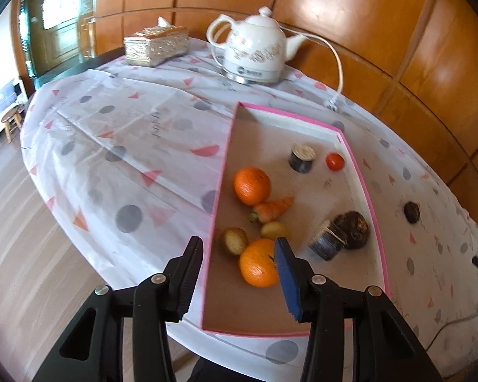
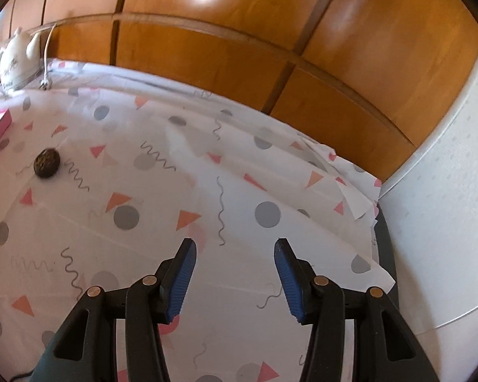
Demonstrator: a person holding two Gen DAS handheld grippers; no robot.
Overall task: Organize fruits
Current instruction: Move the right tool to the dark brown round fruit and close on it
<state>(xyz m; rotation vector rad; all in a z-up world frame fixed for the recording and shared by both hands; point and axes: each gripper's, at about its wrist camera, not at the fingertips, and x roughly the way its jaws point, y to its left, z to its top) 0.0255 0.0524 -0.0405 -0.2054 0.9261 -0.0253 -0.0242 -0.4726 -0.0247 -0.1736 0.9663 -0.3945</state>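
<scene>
left gripper (image 1: 239,243) open, empty | right gripper (image 2: 235,245) open, empty | dark fruit (image 2: 47,163) — wrinkled, perhaps

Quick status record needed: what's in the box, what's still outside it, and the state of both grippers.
box: pink-rimmed box on the patterned tablecloth
in box: two oranges, carrot, small red fruit, several brown and dark pieces
outside box: one dark round fruit, on the cloth beside the box
left gripper: open, empty, over the box's near end
right gripper: open, empty, over bare cloth
bystanders: teapot, tissue box
</scene>
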